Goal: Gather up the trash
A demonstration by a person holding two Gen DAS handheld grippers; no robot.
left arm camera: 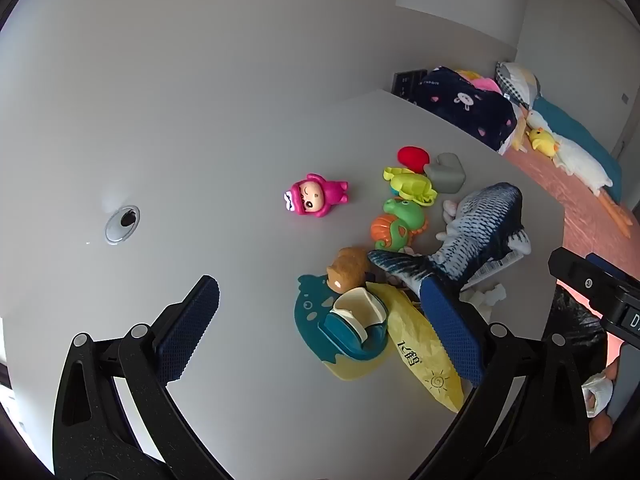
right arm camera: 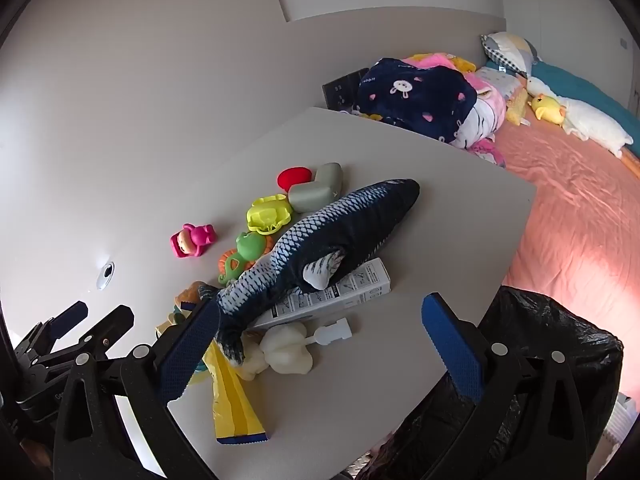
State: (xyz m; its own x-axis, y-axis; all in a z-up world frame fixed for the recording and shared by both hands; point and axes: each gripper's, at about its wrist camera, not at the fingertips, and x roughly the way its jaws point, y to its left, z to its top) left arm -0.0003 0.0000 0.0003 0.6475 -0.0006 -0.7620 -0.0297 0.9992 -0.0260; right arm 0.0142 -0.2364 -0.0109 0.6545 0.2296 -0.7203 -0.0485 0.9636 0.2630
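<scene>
Fingers of left gripper (left arm camera: 320,332) and right gripper (right arm camera: 324,344) spread wide, empty, above white counter (right arm camera: 360,400). Crinkled yellow wrapper (left arm camera: 424,356) mixed among toys; black-lined trash bin (right arm camera: 560,344) parked at counter edge, probably for short drops.

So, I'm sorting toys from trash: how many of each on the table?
Toys: 8, e.g. plush fish, pink doll, seahorse
Trash: 3: yellow wrapper, white box, crumpled tissue
Total: 11

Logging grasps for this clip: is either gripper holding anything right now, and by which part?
Nothing is held. The left gripper and the right gripper are both open, with nothing clamped between their fingers.
</scene>
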